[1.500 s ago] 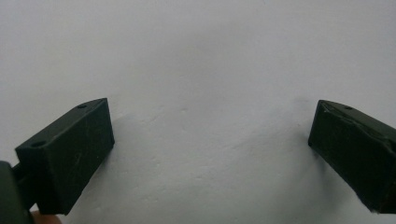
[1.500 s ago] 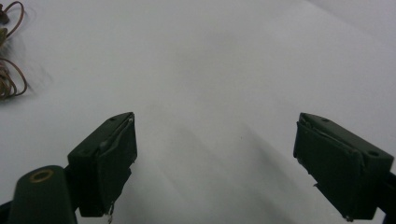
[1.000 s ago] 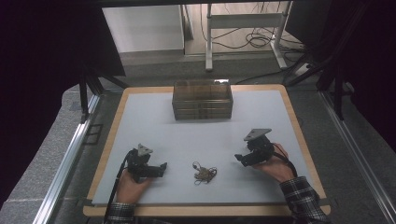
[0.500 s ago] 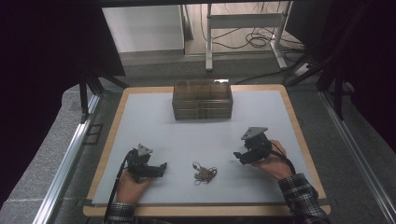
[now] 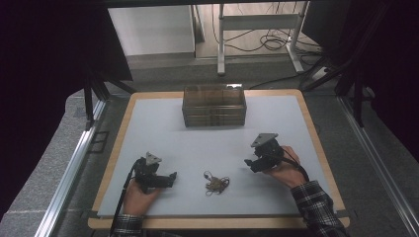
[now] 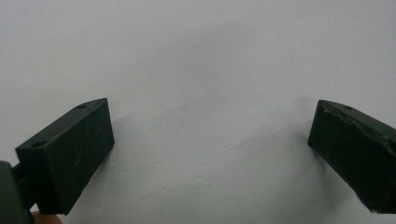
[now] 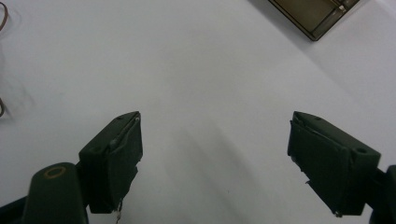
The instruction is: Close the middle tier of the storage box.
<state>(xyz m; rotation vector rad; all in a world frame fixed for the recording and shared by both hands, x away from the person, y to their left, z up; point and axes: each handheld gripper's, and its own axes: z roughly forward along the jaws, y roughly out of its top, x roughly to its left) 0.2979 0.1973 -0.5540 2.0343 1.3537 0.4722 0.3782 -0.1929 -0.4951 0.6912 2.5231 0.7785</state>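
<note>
Tangle of rubber bands (image 5: pixel 216 183) lying between left gripper (image 5: pixel 170 178) and right gripper (image 5: pixel 248 163) — both jaws standing apart, gripping nothing.

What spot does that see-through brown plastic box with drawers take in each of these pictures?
High view: the brown box stands at the far middle of the table, near its back edge.
Right gripper view: one corner of it comes in at the top right edge.
Left gripper view: bare white mat between the two black jaws.
Shared landmark: that white mat, which lies under everything in all three views.
</note>
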